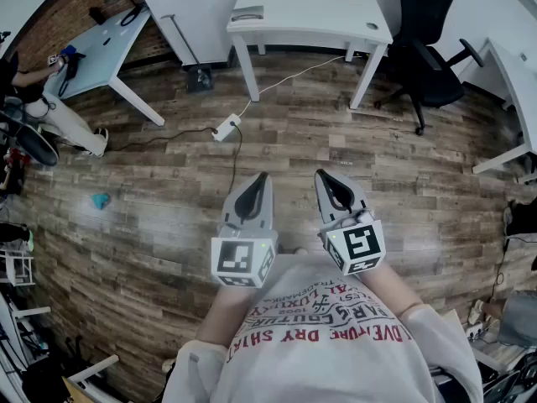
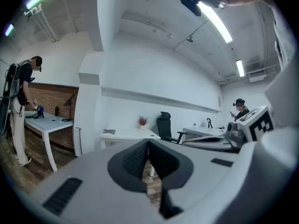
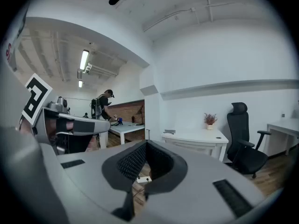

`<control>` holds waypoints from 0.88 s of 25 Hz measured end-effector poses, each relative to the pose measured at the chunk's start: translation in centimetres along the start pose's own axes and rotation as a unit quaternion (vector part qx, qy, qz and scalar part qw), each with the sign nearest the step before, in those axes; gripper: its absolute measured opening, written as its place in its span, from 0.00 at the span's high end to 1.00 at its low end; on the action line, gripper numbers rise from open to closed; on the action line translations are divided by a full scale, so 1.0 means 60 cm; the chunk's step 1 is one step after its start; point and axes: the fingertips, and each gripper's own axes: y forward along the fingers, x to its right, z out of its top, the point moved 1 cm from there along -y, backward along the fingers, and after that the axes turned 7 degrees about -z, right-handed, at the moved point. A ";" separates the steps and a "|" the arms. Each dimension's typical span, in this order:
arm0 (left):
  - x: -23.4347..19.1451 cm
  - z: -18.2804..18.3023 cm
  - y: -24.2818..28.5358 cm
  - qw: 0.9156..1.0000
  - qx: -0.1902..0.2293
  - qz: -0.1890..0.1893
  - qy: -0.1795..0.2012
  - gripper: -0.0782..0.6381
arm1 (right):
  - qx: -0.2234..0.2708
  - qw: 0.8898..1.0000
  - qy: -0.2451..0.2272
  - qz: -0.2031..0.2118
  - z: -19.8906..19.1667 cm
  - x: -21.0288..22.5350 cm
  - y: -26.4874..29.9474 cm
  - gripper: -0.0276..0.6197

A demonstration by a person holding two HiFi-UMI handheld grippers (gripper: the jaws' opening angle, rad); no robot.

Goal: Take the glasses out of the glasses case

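Head view: left gripper and right gripper side by side, just beyond the person's shirt, above the wooden floor; white desk well beyond.
Left gripper view: jaws pressed together at the tips, nothing between them.
Right gripper view: jaws closed tip to tip, empty; office chair at right.
Glasses case: cannot tell where; no view shows it.

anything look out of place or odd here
Two things lie loose on the wooden floor: a small teal object at the left, and a white power strip whose cable trails across it. No glasses case is in view; the left gripper and right gripper are shut, empty.
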 end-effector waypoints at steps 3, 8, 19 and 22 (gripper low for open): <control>0.004 -0.002 0.004 1.000 0.001 -0.002 0.001 0.88 | -0.003 1.000 0.004 -0.002 -0.004 0.006 0.000 0.94; 0.003 -0.002 0.007 1.000 0.003 -0.004 0.001 0.88 | -0.005 1.000 0.002 -0.003 -0.007 0.006 -0.001 0.94; -0.002 -0.016 0.026 1.000 -0.012 -0.016 0.000 0.88 | -0.017 0.999 0.036 -0.018 -0.020 0.027 0.014 0.94; -0.026 -0.022 0.041 1.000 -0.016 -0.021 -0.002 0.88 | -0.024 0.999 0.037 -0.023 -0.025 0.026 0.039 0.94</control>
